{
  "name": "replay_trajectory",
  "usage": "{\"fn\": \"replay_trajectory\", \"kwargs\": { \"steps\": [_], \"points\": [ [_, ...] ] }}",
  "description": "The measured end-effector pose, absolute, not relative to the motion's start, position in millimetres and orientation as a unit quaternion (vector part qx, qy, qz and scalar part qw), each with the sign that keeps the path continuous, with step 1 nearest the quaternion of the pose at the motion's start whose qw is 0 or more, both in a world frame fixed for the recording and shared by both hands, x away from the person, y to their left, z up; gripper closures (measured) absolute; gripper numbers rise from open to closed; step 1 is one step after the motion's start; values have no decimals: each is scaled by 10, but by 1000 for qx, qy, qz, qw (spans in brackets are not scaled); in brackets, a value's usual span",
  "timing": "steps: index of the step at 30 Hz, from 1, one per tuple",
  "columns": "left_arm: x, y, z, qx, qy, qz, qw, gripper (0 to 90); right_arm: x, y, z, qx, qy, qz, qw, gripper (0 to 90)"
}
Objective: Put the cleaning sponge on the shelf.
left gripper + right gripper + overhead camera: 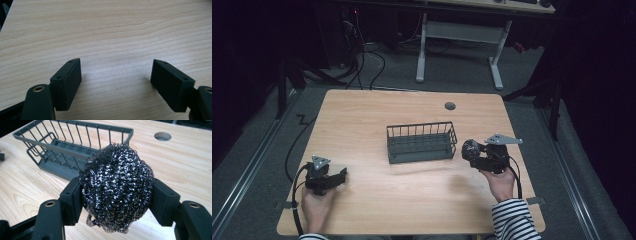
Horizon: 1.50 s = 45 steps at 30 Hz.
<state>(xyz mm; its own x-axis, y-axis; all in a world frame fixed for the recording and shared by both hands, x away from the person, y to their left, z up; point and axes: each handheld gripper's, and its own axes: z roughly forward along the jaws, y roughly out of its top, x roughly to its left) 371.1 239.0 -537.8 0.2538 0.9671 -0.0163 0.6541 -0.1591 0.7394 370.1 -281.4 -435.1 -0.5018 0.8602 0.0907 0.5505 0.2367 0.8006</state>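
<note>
While the high view is taken first, a wooden table [362,115] is seen with a dark wire basket [422,142] near its middle, slightly toward the right edge. Just beside the basket's right end, a steel wool scourer [470,149] is held off the surface by the right gripper [476,152], whose jaws are clamped on it. Near the front left corner, the left gripper [339,176] is rested low over the table with nothing in it. From the left gripper view, its two jaws are seen standing wide apart over bare wood grain, and no object is found between them. From the right gripper view, the scourer [116,186] is shown pressed between the two black pads [73,201], bulging above and below them, with the basket [72,147] lying beyond it and empty, and a round cable hole [162,136] seen farther off toward the far edge. Judged from this, the pick-up is done; the carry over the basket's rim and the release inside it are left, and the scourer has not yet been brought above the basket.
</note>
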Motion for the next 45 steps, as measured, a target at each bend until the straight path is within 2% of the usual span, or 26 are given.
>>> {"fn": "replay_trajectory", "kwargs": {
  "steps": [22, 45],
  "points": [
    [3713, 2392, -5378, 722, 561, 241, 326, 254, 3931, -2507, -4004, 427, 777, 426, 179, 361],
    [3713, 2391, -5378, 722, 561, 241, 325, 255, 4354, -2089, -4032, 422, 800, 397, 157, 361]
  ]
}}
